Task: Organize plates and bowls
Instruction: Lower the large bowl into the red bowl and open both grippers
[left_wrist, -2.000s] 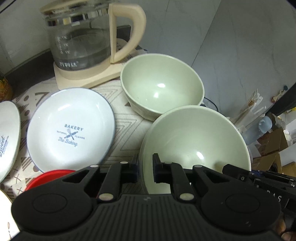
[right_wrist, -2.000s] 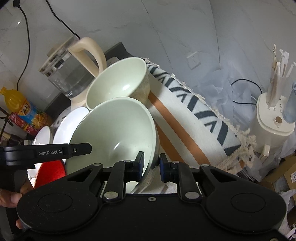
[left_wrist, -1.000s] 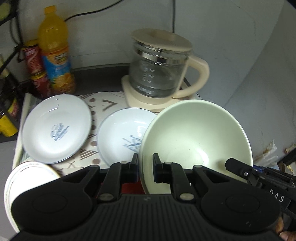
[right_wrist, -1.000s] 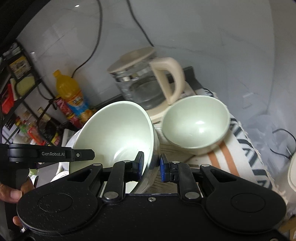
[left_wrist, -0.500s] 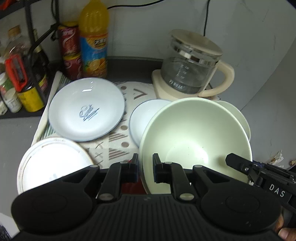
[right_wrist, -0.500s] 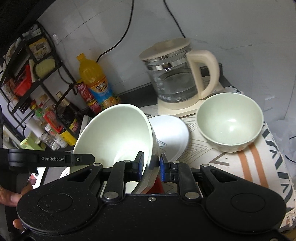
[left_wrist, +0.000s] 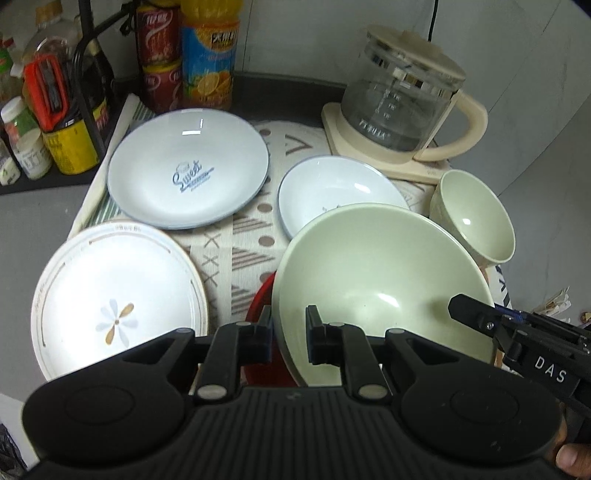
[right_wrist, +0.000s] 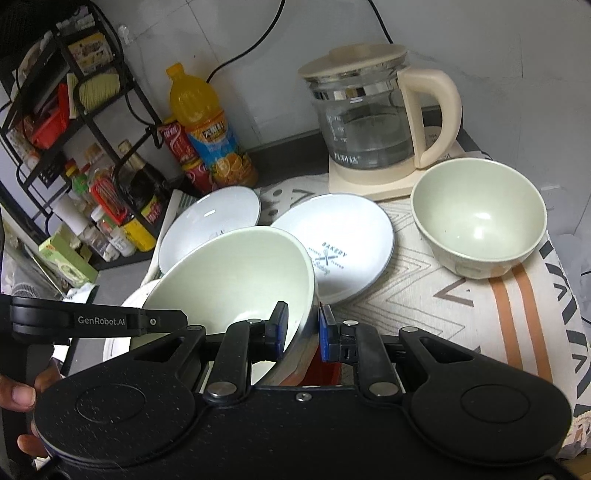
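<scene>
Both claws are carrying the large green bowl (left_wrist: 384, 280) leftward, away from the small green bowl (right_wrist: 480, 229), and bringing it in over the red dish (left_wrist: 260, 317) beside the flower plate (left_wrist: 114, 295).

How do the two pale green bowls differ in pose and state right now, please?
The large green bowl is tilted and held off the cloth, its rim pinched by both the left gripper and the right gripper; the small green bowl sits upright and untouched on the cloth beside the kettle. The large one is wider and shallower. Both are pale green and empty.
</scene>
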